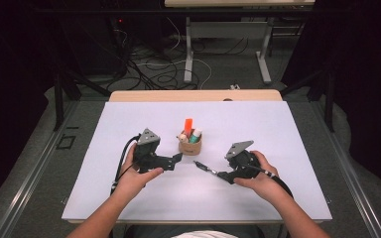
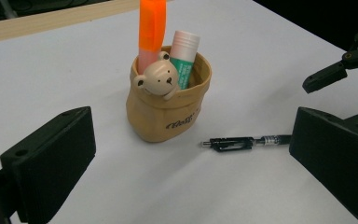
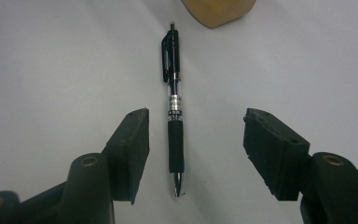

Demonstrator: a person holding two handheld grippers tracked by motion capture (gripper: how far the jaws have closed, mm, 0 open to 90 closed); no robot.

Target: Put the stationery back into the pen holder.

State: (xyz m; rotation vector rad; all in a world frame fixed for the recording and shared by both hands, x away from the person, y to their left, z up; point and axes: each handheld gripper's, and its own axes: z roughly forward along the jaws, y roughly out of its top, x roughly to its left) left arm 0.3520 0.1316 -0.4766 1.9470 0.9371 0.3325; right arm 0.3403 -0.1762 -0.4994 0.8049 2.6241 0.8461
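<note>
A small tan pouch (image 1: 190, 144) (image 2: 165, 116) with a bear head on its rim stands mid-table. It holds an orange highlighter (image 2: 151, 28) and a green-and-white glue stick (image 2: 184, 51). A black pen (image 1: 204, 167) (image 3: 175, 112) lies flat on the white sheet just right of the pouch. My right gripper (image 1: 221, 174) (image 3: 196, 135) straddles the pen's grip end; its jaws stand apart and neither pad touches the pen. My left gripper (image 1: 177, 159) (image 2: 191, 154) is open and wide, just left of the pouch and aimed at it, with nothing in its jaws.
A white sheet (image 1: 258, 124) covers the table, with a wooden edge (image 1: 193, 95) at the back. Bare sheet lies on all sides of the pouch. Beyond the table are floor cables and the legs of another table (image 1: 188, 49).
</note>
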